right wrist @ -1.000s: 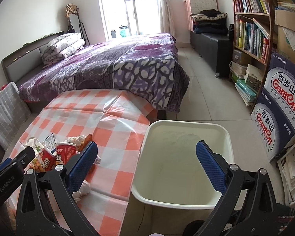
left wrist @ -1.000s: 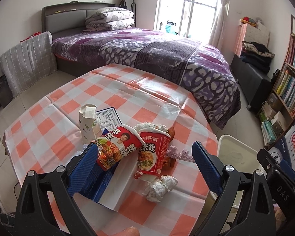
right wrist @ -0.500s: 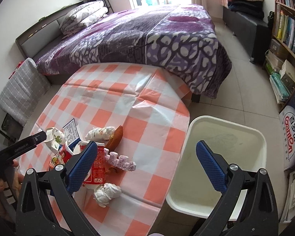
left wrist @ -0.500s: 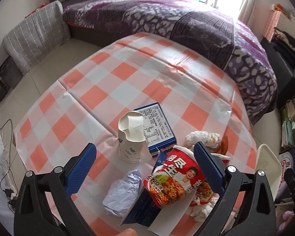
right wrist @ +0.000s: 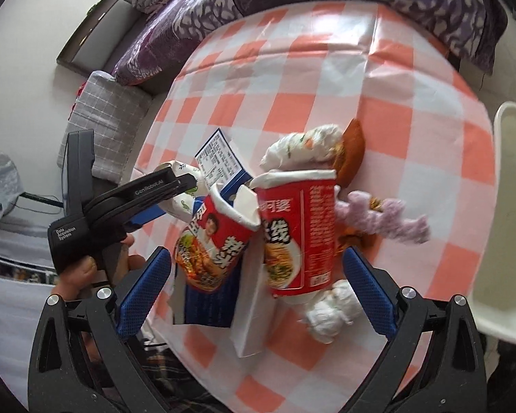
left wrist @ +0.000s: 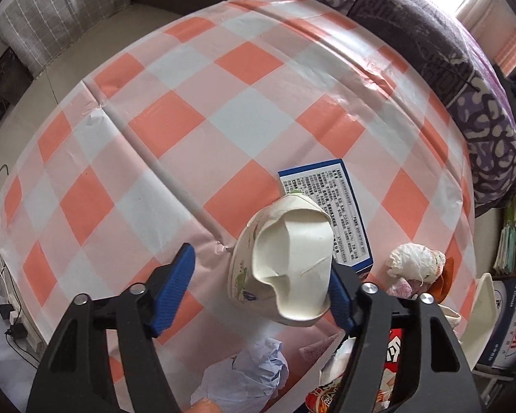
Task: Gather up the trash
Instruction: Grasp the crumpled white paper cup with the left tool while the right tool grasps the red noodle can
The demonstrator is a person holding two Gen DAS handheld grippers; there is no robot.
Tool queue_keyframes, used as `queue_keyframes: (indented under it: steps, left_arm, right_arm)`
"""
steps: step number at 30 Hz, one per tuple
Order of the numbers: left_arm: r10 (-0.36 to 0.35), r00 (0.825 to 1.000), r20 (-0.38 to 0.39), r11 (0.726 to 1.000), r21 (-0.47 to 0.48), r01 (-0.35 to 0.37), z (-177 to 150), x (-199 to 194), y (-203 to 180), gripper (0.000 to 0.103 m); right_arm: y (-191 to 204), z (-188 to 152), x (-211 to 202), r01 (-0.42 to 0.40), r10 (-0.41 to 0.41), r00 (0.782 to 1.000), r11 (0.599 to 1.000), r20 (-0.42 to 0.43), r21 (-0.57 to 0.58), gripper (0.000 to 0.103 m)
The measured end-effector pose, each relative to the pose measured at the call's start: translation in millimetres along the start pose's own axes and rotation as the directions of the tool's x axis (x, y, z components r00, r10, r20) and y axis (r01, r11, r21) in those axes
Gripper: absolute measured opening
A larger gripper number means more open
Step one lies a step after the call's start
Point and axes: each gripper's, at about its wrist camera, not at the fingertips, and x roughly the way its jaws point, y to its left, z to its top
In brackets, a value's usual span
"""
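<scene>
The left tool (left wrist: pixel 258 285) points steeply down at the checkered desk (left wrist: pixel 196 79), and its jaws have just been closing around a crumpled white paper cup (left wrist: pixel 282 261) in the lower middle of the left wrist view. The cup stands roughly upright with its squashed mouth toward the camera; the right-hand blue pad looks to be against its side, while the left pad (left wrist: pixel 173 289) stands apart from it, so the cup lies between the jaws off toward the right one and is not yet pinched. Behind the cup lies a blue-edged printed box (left wrist: pixel 340 206); a crumpled pale-blue paper (left wrist: pixel 251 378) sits at the bottom edge. In the right wrist view the right tool (right wrist: pixel 254 285) is wide open and empty, hovering over two red instant-noodle cups (right wrist: pixel 292 230) lying on their sides, long axes running roughly up the frame, with a white paper wad (right wrist: pixel 330 309) beside them. The white bin (right wrist: pixel 509 206) waits at the right edge, on the right tool's side.
</scene>
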Motion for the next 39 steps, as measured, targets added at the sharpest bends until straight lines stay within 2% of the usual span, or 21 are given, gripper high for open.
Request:
queue_keyframes:
  steps: [1, 3, 5, 8, 13, 17, 20, 24, 26, 27, 34, 39]
  left_arm:
    - [-0.002, 1.000, -0.008, 1.000, -0.008, 0.002, 0, 2, 3, 0.049]
    - [-0.004, 1.000, -0.011, 1.000, -0.020, 0.004, 1, 2, 9, 0.038]
    - [-0.013, 1.000, -0.004, 0.999, -0.031, 0.013, 2, -2, 15, 0.038]
    - [-0.019, 0.999, 0.032, 0.999, -0.049, 0.021, 3, -14, 24, 0.038]
    - [-0.050, 0.996, 0.078, 0.996, -0.065, 0.056, 3, -36, 36, 0.038]
    - [-0.055, 0.994, 0.098, 0.996, -0.058, 0.061, 4, -48, 39, 0.038]
    - [-0.055, 0.993, 0.105, 0.996, -0.059, 0.061, 4, -54, 40, 0.038]
    - [-0.047, 0.993, 0.111, 0.997, -0.050, 0.052, 4, -60, 40, 0.038]
    - [-0.039, 0.992, 0.118, 0.998, -0.044, 0.044, 4, -62, 41, 0.038]
    - [-0.039, 0.992, 0.121, 0.998, -0.043, 0.044, 4, -63, 42, 0.038]
    - [-0.055, 0.987, 0.153, 0.997, -0.039, 0.061, 6, -73, 38, 0.038]
    - [-0.075, 0.972, 0.223, 0.996, -0.021, 0.082, 6, -90, 28, 0.038]
  right_arm:
    - [2, -1, 5, -0.018, 0.018, 1.000, 0.999, -0.017, 0.037, 0.096]
    - [7, -3, 15, -0.052, 0.058, 0.997, 0.994, -0.055, 0.099, 0.094]
    - [13, -6, 22, -0.067, 0.077, 0.994, 0.988, -0.072, 0.142, 0.093]
    - [22, -7, 27, -0.066, 0.075, 0.996, 0.986, -0.054, 0.155, 0.092]
    - [34, -11, 35, -0.074, 0.086, 0.995, 0.979, -0.055, 0.190, 0.085]
    - [42, -12, 39, -0.049, 0.058, 0.997, 0.980, -0.043, 0.192, 0.083]
    - [35, -10, 52, -0.030, 0.042, 0.998, 0.972, -0.048, 0.235, 0.081]
    - [27, -11, 70, -0.009, 0.029, 0.997, 0.965, -0.074, 0.264, 0.050]
    - [24, -13, 72, -0.011, 0.032, 0.997, 0.962, -0.072, 0.274, 0.039]
    - [25, -12, 72, -0.014, 0.033, 0.997, 0.964, -0.068, 0.267, 0.033]
    - [42, -6, 50, -0.063, 0.062, 0.998, 0.985, 0.013, 0.158, 0.030]
    - [53, 2, 22, -0.066, 0.060, 0.993, 0.996, 0.105, 0.057, 0.030]
